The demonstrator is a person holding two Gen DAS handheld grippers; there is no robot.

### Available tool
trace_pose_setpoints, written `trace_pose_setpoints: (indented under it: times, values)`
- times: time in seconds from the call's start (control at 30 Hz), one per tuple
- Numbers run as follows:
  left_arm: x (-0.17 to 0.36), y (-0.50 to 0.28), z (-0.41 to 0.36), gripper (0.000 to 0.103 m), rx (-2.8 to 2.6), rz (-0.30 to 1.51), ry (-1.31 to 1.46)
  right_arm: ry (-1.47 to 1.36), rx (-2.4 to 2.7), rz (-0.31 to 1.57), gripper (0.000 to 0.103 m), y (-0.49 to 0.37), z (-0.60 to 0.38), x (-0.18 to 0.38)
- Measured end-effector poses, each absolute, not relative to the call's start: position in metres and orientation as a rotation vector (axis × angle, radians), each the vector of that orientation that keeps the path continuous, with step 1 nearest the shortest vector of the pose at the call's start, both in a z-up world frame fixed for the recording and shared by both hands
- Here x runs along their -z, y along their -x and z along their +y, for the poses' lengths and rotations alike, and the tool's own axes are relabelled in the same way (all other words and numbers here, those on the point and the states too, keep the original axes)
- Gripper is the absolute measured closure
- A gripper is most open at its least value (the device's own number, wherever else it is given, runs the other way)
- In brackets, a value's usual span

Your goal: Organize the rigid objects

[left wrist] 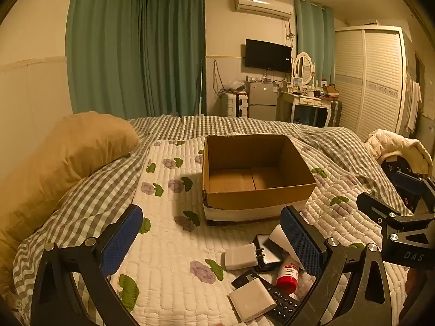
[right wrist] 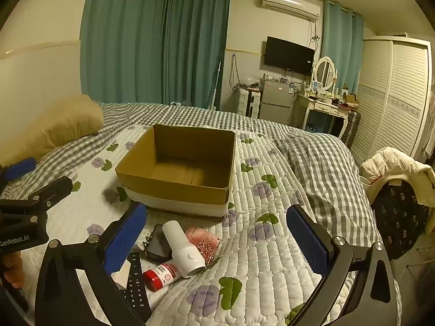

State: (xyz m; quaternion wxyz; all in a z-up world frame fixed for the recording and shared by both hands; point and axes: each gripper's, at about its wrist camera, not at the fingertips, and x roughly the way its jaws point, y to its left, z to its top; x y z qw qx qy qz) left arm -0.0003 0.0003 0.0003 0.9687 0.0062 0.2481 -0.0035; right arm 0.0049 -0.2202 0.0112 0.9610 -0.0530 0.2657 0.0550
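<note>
An empty open cardboard box (left wrist: 252, 174) (right wrist: 179, 168) stands on the quilted bed. In front of it lies a pile: a white charger plug (left wrist: 240, 256), a black phone (left wrist: 267, 252) (right wrist: 159, 244), a white cylinder device (right wrist: 185, 250), a red-capped tube (left wrist: 288, 274) (right wrist: 161, 274), a black remote (left wrist: 282, 303) (right wrist: 136, 285), a white flat block (left wrist: 252, 298) and a pink packet (right wrist: 204, 240). My left gripper (left wrist: 209, 241) is open above the pile's left side. My right gripper (right wrist: 217, 241) is open above the pile's right side. Both are empty.
A tan pillow (left wrist: 78, 146) lies at the left. A checked duvet (right wrist: 320, 163) is bunched at the right. A chair with a jacket (right wrist: 399, 184) stands by the bed's right edge. The other gripper shows in each view (left wrist: 402, 217) (right wrist: 27, 206).
</note>
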Motion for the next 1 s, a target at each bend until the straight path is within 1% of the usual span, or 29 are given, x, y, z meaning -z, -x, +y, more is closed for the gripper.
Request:
trace_pose_setpoints:
  times: [0.3,1.0]
  values:
    - [0.0053,-0.0051,0.0088,0.000,0.013,0.533,0.029,0.106,-0.113,0.541,0.000,-0.0058,-0.2203,-0.0103]
    - [0.0064,-0.0021,0.0059,0.000,0.001,0.520,-0.006,0.108,-0.118,0.560,0.000,-0.0076,-0.2183,-0.0066]
